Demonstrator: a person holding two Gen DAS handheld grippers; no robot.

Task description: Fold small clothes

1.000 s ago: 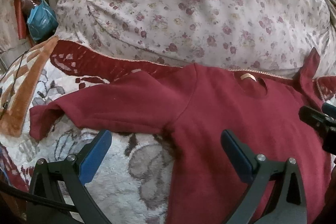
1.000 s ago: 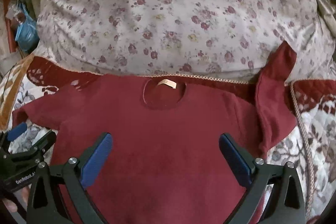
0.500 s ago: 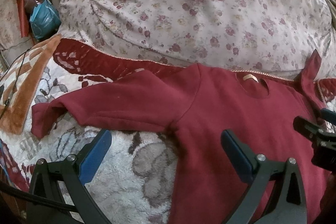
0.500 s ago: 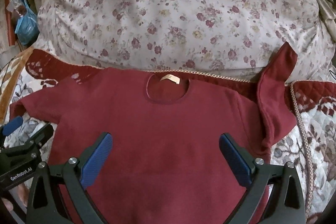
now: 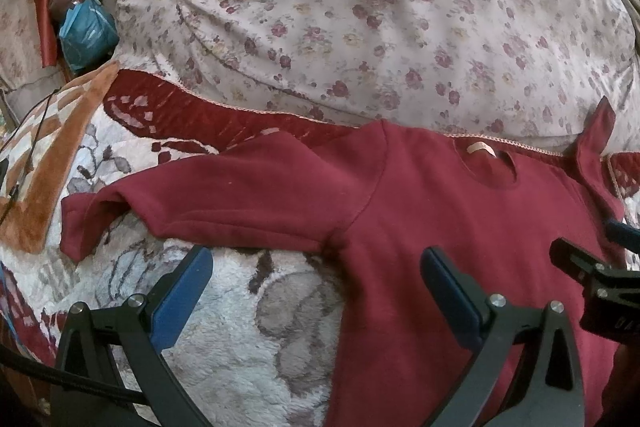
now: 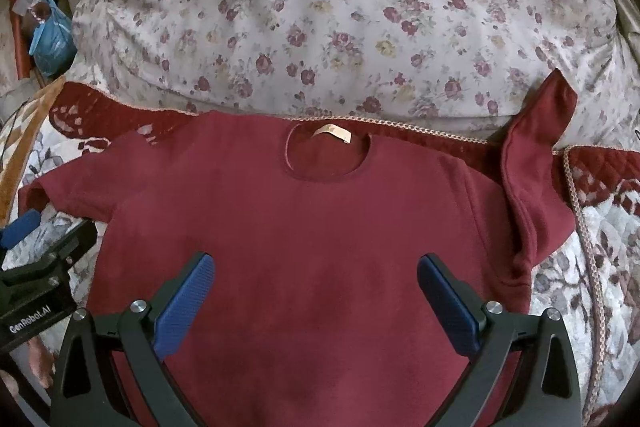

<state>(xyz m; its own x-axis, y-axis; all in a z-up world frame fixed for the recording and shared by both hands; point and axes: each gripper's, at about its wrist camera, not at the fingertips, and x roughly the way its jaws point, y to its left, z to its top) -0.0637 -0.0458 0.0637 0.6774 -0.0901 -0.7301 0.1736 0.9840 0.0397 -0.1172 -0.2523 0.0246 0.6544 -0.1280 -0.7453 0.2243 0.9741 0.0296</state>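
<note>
One sleeve cuff (image 6: pixel 548 103) upturned on the pillow (image 6: pixel 340 7), clear only rightward.

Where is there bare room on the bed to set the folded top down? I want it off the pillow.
The fleecy blanket is bare below the spread sleeve, left of the maroon top. A smaller bare patch lies right of the bunched sleeve. Behind, the floral pillow crowds the collar edge.

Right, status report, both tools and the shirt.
Left tool open, right tool open, both empty. Maroon shirt spread flat, unfolded; right sleeve flipped up against floral pillow. Nothing blocking.
</note>
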